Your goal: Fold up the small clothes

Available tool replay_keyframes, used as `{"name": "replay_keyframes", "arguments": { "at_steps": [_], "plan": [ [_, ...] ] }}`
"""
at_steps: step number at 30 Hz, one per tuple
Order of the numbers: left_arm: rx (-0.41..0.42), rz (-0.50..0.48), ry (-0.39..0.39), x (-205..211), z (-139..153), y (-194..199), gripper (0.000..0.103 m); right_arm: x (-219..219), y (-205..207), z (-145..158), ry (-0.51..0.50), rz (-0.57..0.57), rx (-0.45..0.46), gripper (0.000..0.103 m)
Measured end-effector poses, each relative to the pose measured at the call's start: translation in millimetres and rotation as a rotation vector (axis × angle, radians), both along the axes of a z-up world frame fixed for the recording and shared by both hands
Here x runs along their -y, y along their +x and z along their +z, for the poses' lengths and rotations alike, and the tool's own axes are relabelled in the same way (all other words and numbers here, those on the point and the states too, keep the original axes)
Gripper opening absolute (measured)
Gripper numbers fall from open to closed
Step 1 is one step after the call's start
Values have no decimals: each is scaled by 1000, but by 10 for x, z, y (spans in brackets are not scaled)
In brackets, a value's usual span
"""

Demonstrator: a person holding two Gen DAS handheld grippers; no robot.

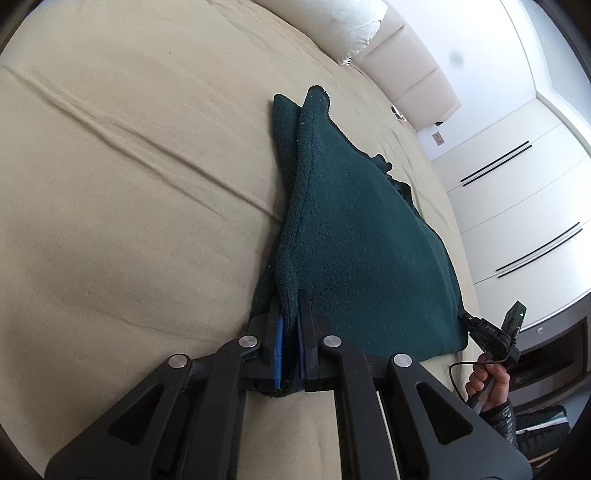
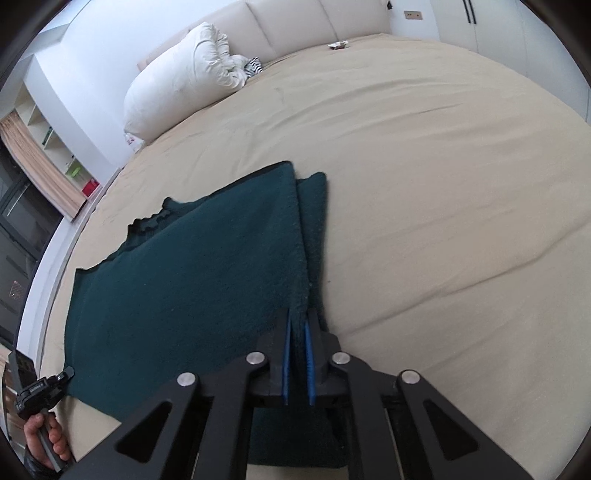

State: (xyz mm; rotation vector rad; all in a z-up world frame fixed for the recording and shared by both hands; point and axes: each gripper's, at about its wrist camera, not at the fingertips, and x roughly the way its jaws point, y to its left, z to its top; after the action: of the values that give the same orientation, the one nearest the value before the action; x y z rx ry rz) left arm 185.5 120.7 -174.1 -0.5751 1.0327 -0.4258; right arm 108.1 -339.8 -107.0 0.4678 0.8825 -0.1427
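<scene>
A dark green fleece garment (image 1: 354,236) lies on a bed covered with a beige sheet (image 1: 129,221), near the bed's side edge and well apart from the headboard end. One layer is doubled over another, so that a narrow strip of the lower layer shows along the folded side.

The left gripper (image 1: 289,312) is clenched on the garment: its blue pads (image 1: 279,345) press on the bunched edge of the fabric, which passes between the jaws. The right gripper (image 2: 300,321) is likewise clenched on the garment, at the opposite end of the same folded edge, with fleece pinched between its blue pads.

In the left wrist view, the person's right hand (image 1: 487,384) holds the handle of its tool at the garment's corner, above the bed's side edge. In the right wrist view, the person's left hand (image 2: 44,439) grips its handle at the corresponding corner.

A white pillow (image 2: 184,77) rests against the padded headboard (image 2: 295,26). White wardrobe doors (image 1: 517,206) stand beyond the bed.
</scene>
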Motion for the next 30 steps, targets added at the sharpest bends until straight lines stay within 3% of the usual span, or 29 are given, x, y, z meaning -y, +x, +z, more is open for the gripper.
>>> {"name": "replay_keyframes", "arguments": {
  "at_steps": [5,12,14,15,17,25,30],
  "plan": [
    [11,-8,32,28,20,-10,5,104,-74,-43,30,-68,22,7],
    [1,-6,14,-11,42,-24,5,74,-70,-7,39,-31,11,9],
    [1,-6,29,-5,95,-28,6,85,-95,85,36,-33,24,19],
    [6,-5,39,-3,129,-33,6,90,-115,142,15,-41,42,32],
    [21,0,59,-3,214,-44,6,103,-132,234,-17,-59,75,46],
    [114,51,113,-67,604,-81,7,-2,-2,482,-8,-6,148,46],
    [186,-25,177,296,882,81,7,-459,160,453,103,120,180,46]
  ]
}}
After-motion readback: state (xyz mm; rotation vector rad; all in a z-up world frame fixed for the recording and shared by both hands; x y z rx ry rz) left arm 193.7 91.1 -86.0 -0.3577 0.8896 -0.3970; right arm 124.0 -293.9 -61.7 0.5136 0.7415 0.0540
